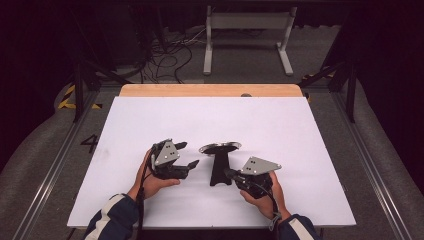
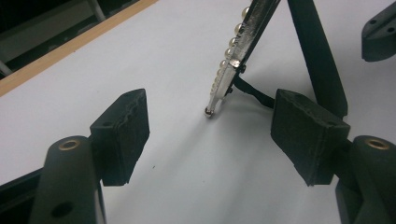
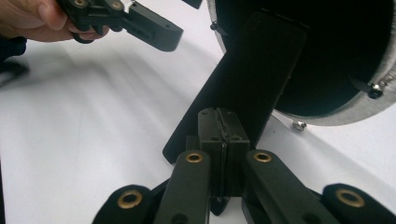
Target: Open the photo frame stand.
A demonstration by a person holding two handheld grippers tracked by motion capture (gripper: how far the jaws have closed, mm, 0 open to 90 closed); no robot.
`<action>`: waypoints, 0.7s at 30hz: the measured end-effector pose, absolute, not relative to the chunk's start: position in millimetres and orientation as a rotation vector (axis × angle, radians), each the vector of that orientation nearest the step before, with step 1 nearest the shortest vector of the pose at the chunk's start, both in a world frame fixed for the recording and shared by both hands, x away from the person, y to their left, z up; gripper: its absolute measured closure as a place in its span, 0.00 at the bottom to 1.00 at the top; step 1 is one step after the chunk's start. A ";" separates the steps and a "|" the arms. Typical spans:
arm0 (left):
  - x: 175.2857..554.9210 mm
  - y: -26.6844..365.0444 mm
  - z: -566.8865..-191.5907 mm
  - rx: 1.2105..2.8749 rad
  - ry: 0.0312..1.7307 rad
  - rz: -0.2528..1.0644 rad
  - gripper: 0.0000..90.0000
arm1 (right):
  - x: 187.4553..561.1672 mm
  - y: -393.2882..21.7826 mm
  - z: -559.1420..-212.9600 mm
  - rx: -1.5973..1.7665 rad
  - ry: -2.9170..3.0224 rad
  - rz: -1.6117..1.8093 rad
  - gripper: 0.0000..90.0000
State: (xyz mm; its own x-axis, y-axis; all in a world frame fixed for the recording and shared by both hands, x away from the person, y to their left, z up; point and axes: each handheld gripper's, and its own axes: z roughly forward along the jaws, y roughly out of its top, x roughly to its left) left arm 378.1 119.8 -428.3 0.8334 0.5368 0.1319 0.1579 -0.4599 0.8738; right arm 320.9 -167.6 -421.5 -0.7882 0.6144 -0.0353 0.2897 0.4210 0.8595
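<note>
A round frame [image 1: 220,147] with a silvery beaded rim [image 2: 232,56] stands on the white table, propped by a black back leg [image 1: 218,170]. A thin black strap [image 2: 254,93] links rim and leg. My left gripper [image 1: 187,155] is left of the frame, open, with bare table between its pads [image 2: 123,135]; the frame's lower edge lies just beyond them. My right gripper [image 1: 230,173] is at the foot of the leg [image 3: 252,79], shut, its pads [image 3: 210,126] pressed together with nothing visible between them. The frame's dark back [image 3: 317,51] rises behind.
The white tabletop [image 1: 200,115] has a wooden strip [image 1: 210,90] along its far edge. Beyond it on the floor stand a white metal frame [image 1: 247,35] and loose cables [image 1: 165,55]. Black rails run along both sides of the table.
</note>
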 end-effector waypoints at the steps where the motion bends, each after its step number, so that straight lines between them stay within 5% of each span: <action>1: 378.7 119.0 -428.4 2.033 0.509 0.492 0.32 | 321.2 -166.2 -421.7 0.779 2.337 1.312 1.00; 15: 386.8 102.1 -431.8 2.036 0.494 0.490 0.38 | 318.7 -143.2 -427.9 0.741 2.365 1.267 1.00; 21: 395.5 95.2 -437.3 2.058 0.494 0.425 0.50 | 318.2 -125.2 -435.2 0.722 2.376 1.235 1.00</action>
State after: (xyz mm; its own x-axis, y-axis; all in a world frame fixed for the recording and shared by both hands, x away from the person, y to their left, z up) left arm 395.5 95.2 -437.3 0.8584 0.5030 0.1011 0.1754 -0.4729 0.8635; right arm 318.2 -125.2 -435.2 -0.8021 0.5912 -0.0842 0.2707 0.4858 0.8311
